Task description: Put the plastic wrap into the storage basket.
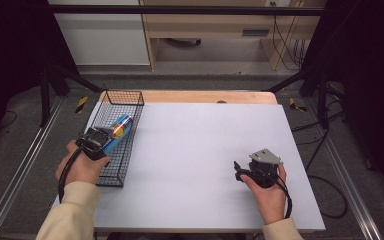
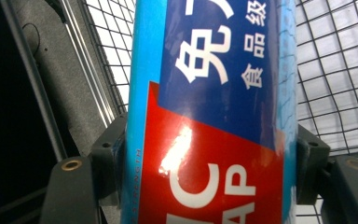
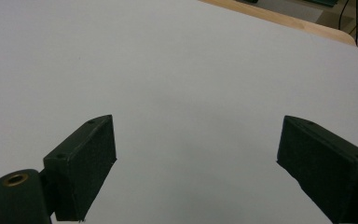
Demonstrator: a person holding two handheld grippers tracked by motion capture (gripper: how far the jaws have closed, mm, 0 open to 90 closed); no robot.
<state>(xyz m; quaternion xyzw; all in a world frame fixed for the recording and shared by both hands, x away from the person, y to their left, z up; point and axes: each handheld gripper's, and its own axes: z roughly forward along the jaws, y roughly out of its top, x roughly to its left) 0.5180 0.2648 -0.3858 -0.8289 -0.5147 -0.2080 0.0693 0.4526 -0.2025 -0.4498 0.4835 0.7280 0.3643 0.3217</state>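
At the table's left edge, the left gripper (image 1: 101, 139) clamps a blue-and-red can (image 2: 214, 116) inside a black wire basket (image 1: 130, 97). The right gripper (image 3: 196, 161) rests near right on the white tabletop (image 1: 195, 145), jaws spread wide, holding nothing

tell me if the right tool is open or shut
Open. In the right gripper view the right tool has its black jaws spread wide apart, with bare white table between them.

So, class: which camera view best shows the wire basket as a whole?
The high view: the whole wire basket sits at the table's left edge, holding the blue can. The left gripper view shows just mesh behind the can; the right gripper view faces bare tabletop.
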